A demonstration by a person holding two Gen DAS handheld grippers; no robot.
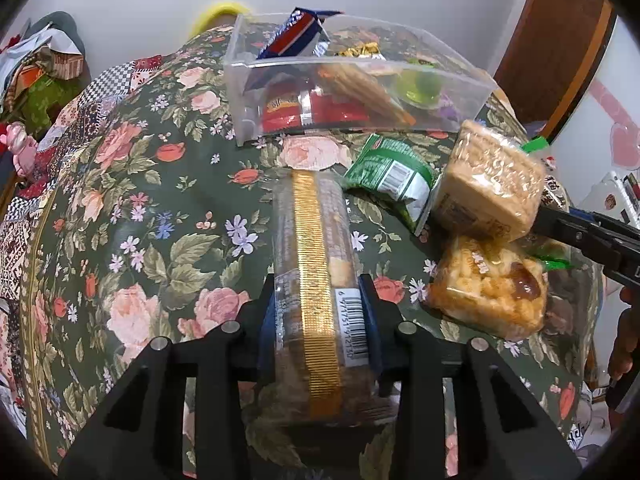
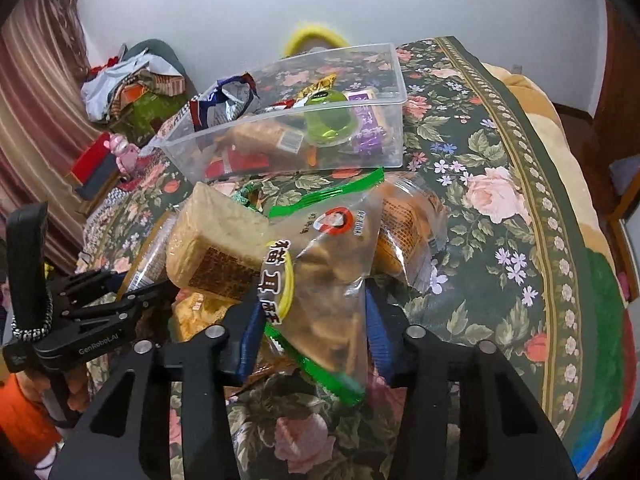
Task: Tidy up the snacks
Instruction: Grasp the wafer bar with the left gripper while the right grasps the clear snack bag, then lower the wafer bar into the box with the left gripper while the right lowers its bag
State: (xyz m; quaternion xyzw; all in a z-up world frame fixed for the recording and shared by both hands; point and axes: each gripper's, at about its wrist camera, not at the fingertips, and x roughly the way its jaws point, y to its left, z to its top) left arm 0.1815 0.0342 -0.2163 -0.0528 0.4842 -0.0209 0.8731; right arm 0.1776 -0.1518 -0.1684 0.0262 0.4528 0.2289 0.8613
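My left gripper (image 1: pixel 320 308) is shut on a long clear biscuit pack with a gold strip (image 1: pixel 316 264), lying on the floral cloth. My right gripper (image 2: pixel 316 320) is shut on a clear snack bag with green edges (image 2: pixel 320 280); in the left wrist view it (image 1: pixel 560 228) reaches in from the right. A pale rice-cake block (image 1: pixel 488 180) sits atop an orange puffed snack pack (image 1: pixel 488 292); the block also shows in the right wrist view (image 2: pixel 216 236). A clear plastic bin (image 1: pixel 352 120) holding several snacks stands beyond; it also shows in the right wrist view (image 2: pixel 392 92).
A green packet (image 1: pixel 388 172) lies between the biscuit pack and the bin. The floral cloth (image 1: pixel 140 200) covers the surface. Piled cloth and bags (image 2: pixel 132 84) lie at the far left. A wooden door (image 1: pixel 556 40) stands at the right.
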